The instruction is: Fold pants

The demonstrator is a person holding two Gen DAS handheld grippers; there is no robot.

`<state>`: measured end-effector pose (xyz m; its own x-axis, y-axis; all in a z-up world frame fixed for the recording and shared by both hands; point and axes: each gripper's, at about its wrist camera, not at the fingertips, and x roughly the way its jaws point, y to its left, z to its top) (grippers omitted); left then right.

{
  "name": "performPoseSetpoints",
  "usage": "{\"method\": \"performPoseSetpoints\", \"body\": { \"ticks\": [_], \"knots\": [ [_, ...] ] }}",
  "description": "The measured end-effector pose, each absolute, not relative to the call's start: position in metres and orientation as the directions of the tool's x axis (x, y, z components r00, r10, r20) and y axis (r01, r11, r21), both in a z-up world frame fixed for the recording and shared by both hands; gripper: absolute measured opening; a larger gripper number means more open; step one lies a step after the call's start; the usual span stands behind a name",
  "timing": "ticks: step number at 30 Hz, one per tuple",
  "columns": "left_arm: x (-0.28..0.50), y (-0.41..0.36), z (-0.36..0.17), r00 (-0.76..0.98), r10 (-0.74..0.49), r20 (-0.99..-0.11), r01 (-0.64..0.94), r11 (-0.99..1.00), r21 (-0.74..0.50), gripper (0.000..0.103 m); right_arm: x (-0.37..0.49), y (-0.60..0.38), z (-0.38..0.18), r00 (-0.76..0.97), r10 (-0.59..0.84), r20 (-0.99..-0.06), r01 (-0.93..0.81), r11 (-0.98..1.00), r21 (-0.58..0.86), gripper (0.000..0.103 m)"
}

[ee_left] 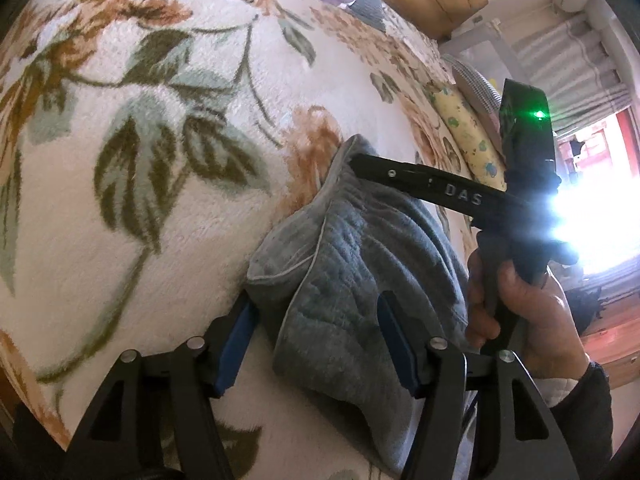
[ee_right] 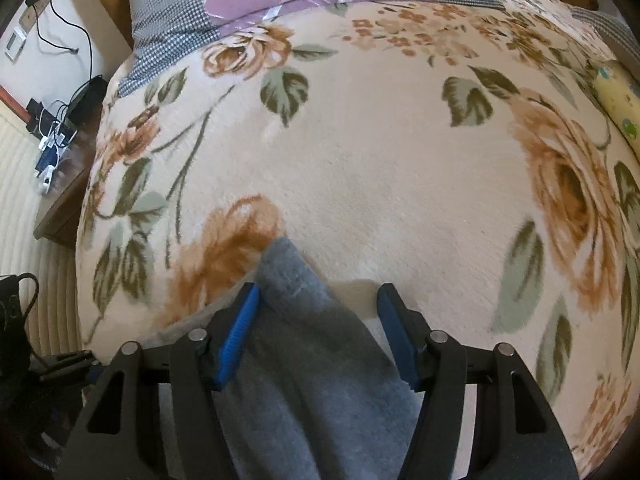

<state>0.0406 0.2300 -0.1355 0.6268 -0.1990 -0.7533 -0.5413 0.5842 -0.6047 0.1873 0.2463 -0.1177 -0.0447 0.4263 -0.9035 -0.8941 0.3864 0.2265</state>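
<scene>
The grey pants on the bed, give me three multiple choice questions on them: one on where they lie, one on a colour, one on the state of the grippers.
1. Where do the grey pants lie?
A. on a floral blanket
B. on a wooden floor
C. in a basket

2. What colour are the pads of the right gripper?
A. red
B. blue
C. yellow

3. How does the left gripper stand?
A. shut with nothing in it
B. out of view
C. open, a finger on each side of the cloth

Answers: A, the floral blanket lies under the pants; B, both pads show blue; C, a wide gap holds the fabric.
</scene>
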Motion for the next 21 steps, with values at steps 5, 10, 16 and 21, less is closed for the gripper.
{"method": "performPoseSetpoints", "body": {
  "ticks": [5,10,16,21],
  "knots": [
    [0.041,0.233,-0.14,0.629,-0.201,-0.751,-0.518,0.612,-0.598,0.029,0.181,0.237,-0.109,-0.06,0.489,-0.87,-0.883,0.38,0.275,0.015],
    [0.038,0.233,-0.136,0.643,-0.208,-0.737,-0.496,0.619,-0.608,0.02,0.176,0.215,-0.092,-0.044,0.553,-0.832,-0.857,0.408,0.316,0.01],
    [0.035,0.225,-0.119,0.661,-0.195,-0.724,-0.472,0.641,-0.605,0.017,0.169,0.183,-0.066,-0.001,0.623,-0.782,-0.82,0.447,0.357,0.009],
    [0.032,0.217,-0.101,0.682,-0.206,-0.702,-0.437,0.655,-0.617,0.016,0.16,0.155,-0.047,0.045,0.664,-0.747,-0.789,0.482,0.381,0.009]
  ]
}}
